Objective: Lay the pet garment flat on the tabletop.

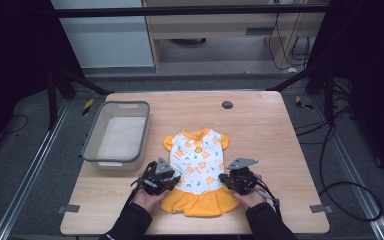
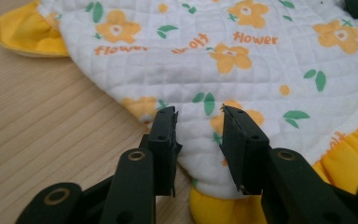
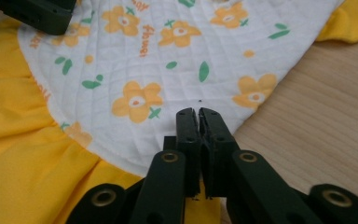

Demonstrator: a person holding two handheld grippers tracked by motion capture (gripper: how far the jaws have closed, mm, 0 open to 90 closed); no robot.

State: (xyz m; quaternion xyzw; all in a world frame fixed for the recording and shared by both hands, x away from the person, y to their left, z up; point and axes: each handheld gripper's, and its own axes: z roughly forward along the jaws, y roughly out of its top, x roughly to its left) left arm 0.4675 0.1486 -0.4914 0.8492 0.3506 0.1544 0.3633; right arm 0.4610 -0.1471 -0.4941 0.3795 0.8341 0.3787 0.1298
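- Dress [image 1: 198,167] lies flat on the worktop [image 1: 260,125], long axis near-to-far.
- Left gripper [image 2: 199,114] at its left edge: jaws part-open, empty.
- Right gripper [image 3: 198,113] at its right edge: jaws closed, apparently pinching nothing.

The wooden worktop [image 1: 260,125] carries a dress [image 1: 200,165] lying flat between the two sets of jaws. A grey bin [image 1: 116,135] sits beyond the left jaws.

between the left claw [image 2: 199,122] tips lies the dress [image 2: 242,60], its white cloth quilted and matt, its yellow skirt smoother cloth. the claw itself is matt black plastic with brass-coloured rivets. left of it, the tabletop [image 2: 37,121] is pale, smooth, grained wood.
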